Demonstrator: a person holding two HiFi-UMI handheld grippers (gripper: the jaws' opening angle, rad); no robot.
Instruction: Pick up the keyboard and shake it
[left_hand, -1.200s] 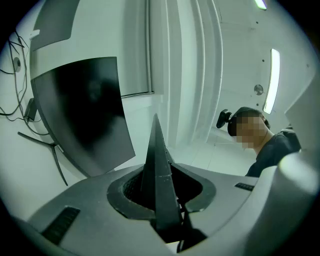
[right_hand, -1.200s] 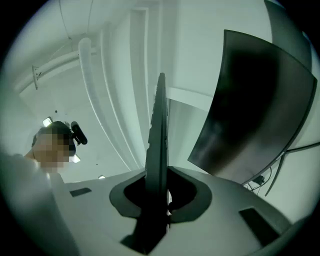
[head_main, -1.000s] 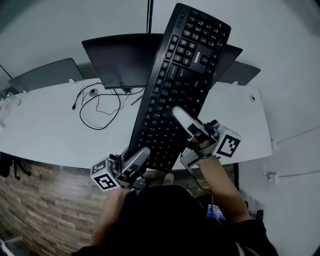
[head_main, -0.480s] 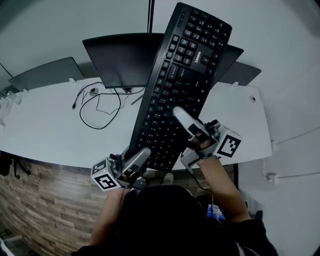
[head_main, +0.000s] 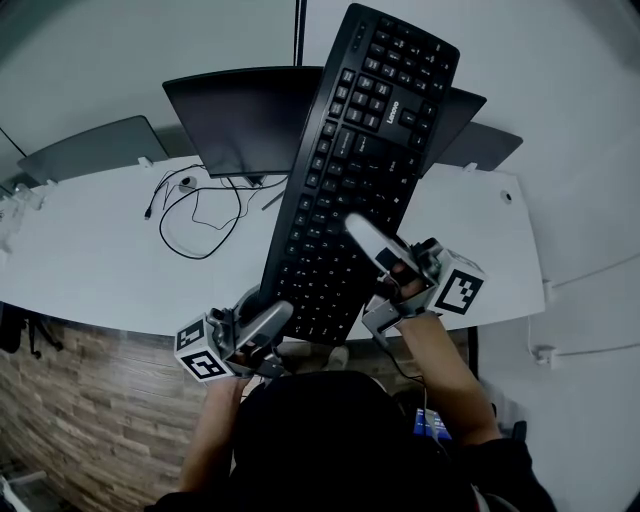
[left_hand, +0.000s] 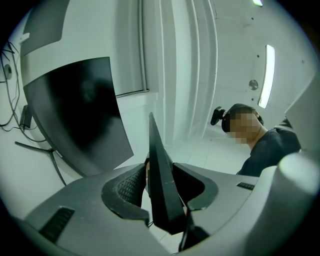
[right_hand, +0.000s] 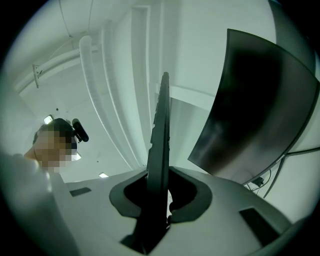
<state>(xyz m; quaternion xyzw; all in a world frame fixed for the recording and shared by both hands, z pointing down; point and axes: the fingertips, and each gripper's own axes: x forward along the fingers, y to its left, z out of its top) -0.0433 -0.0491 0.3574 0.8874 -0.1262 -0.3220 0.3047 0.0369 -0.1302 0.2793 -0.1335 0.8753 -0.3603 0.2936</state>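
A black keyboard (head_main: 350, 170) is held up in the air over the desk, tilted, with its far end high. My right gripper (head_main: 360, 272) is shut on its near right edge; in the right gripper view the keyboard's edge (right_hand: 159, 165) stands pinched between the jaws (right_hand: 160, 196). My left gripper (head_main: 272, 312) is at the near left corner. Its jaws have just been opening: the keyboard's edge (left_hand: 160, 190) is still between them, and a thin gap shows beside the ribbed left pad (left_hand: 131, 189).
Below lies a white desk (head_main: 100, 260) with a dark monitor (head_main: 240, 120) and a loose black cable (head_main: 195, 215). A second dark screen (head_main: 90, 150) stands at the far left. The brick-pattern desk front (head_main: 80, 420) is at the lower left.
The left gripper has slipped a little left and down, and its jaws have spread. The keyboard's far end has risen slightly. The right gripper has kept still.
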